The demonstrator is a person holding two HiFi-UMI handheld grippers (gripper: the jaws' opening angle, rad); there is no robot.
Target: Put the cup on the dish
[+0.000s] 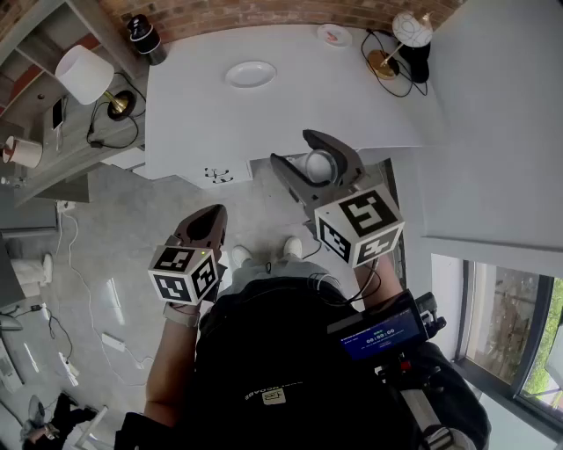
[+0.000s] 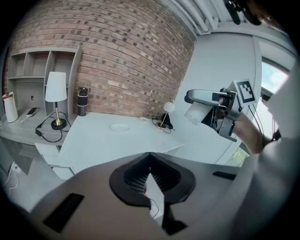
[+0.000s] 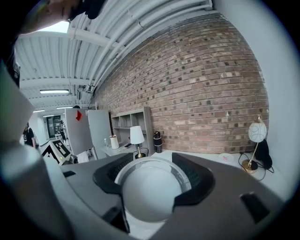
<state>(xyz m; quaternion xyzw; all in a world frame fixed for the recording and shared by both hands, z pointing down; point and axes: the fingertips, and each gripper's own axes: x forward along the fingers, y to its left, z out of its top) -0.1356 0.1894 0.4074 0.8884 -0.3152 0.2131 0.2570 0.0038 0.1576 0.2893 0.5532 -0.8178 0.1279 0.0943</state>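
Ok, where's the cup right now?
The cup is clamped in the right claw, held in the air at the near edge of the white table in the head view; the dish sits farther off, toward the brick wall.

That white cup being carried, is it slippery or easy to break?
The cup looks smooth and glossy, so it's probably a bit slippery; the ridged fingers clamped on its sides likely help. It seems rigid, perhaps ceramic or hard plastic, so a drop might chip it. Its round sides suggest it would roll if laid down.
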